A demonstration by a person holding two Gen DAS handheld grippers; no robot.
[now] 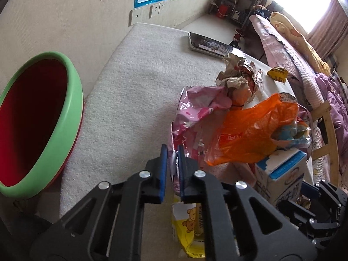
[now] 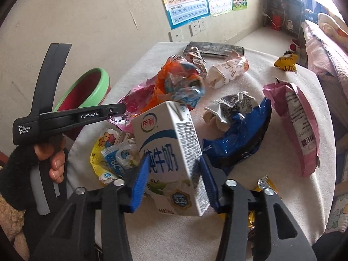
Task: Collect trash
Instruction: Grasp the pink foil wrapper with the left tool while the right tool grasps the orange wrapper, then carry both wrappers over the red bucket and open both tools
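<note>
Trash lies heaped on a round cloth-covered table [image 1: 130, 91]. My left gripper [image 1: 173, 154] is shut on the edge of a pink foil wrapper [image 1: 195, 106], and its blue pads pinch the silver lining. An orange plastic bag [image 1: 250, 130] lies just right of that wrapper. In the right wrist view my right gripper [image 2: 174, 174] is shut on a white and blue milk carton [image 2: 167, 148], one pad pressed on each side. The left gripper [image 2: 121, 109] shows there from the side, held by a hand [image 2: 54, 158]. A bin with a green rim and red inside [image 1: 71, 100] stands left of the table.
Crumpled paper [image 2: 226, 69], a blue wrapper [image 2: 237, 134], a pink packet [image 2: 298, 130], yellow wrappers [image 2: 286, 63] and a bear-print bag [image 2: 102, 152] lie on the cloth. A phone [image 1: 208, 44] rests at the far edge. A bed [image 1: 304, 69] is on the right, a wall behind.
</note>
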